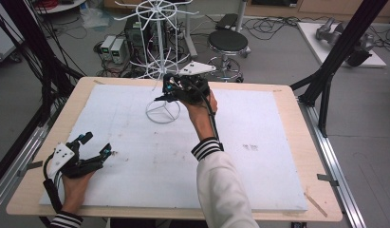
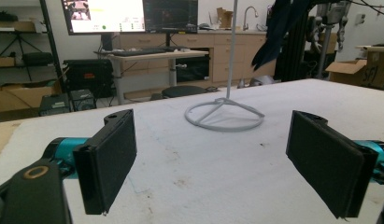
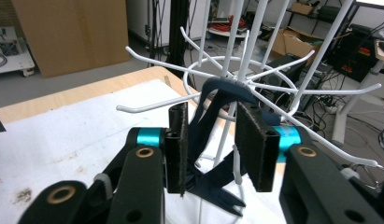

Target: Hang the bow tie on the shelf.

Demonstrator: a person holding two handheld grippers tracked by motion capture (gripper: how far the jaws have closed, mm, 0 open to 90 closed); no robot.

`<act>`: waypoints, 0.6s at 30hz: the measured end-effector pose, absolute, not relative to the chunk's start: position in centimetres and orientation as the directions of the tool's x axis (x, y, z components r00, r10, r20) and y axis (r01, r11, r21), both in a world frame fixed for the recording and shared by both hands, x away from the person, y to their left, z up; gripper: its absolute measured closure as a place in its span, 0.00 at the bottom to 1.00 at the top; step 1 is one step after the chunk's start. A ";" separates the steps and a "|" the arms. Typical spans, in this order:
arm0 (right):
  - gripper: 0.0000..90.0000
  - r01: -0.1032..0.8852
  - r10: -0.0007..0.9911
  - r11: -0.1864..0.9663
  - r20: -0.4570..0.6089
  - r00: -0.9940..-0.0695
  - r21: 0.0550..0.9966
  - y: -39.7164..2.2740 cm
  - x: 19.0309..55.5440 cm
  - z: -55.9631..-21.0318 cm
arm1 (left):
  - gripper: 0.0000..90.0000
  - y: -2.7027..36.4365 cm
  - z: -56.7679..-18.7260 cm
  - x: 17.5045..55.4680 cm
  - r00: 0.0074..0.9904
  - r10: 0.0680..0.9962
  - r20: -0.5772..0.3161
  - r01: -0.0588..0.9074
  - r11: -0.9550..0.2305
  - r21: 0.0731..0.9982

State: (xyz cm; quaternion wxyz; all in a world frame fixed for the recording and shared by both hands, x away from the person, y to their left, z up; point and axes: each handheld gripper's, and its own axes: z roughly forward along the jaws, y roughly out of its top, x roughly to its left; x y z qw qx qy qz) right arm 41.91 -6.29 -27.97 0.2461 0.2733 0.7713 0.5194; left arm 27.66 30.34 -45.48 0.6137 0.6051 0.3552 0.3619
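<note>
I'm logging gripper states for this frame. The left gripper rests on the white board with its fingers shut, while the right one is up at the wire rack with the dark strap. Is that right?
Not quite. The left gripper does rest on the white board, but its fingers are open, wide apart with nothing between them, as the left gripper view shows. The right gripper is indeed at the wire rack with the dark strap.

My high view looks forward and down from above my side of the table (image 1: pixel 283 142), taking in the whole top and the floor beyond. My left gripper view sits low near the table's left front, facing across it toward the rack (image 2: pixel 225 116), well off. My right gripper view is raised, close against the rack's hooks (image 3: pixel 255 74). All three views share the rack.
</note>
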 end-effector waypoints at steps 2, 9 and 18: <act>0.69 0.162 0.682 0.315 -0.105 -0.724 0.935 -6.3 41.8 -27.9 | 0.18 30.4 -45.5 27.7 0.487 0.873 -0.001 -0.011 0.007 1.000; 0.50 0.167 0.699 0.287 -0.087 -0.710 0.943 -6.9 41.5 -27.5 | 0.18 30.4 -45.5 27.7 0.487 0.873 -0.004 -0.007 0.008 1.000; 0.14 0.141 0.714 0.253 -0.087 -0.695 0.957 -10.1 38.4 -26.5 | 0.18 30.3 -45.5 27.7 0.486 0.874 0.002 -0.012 0.004 1.000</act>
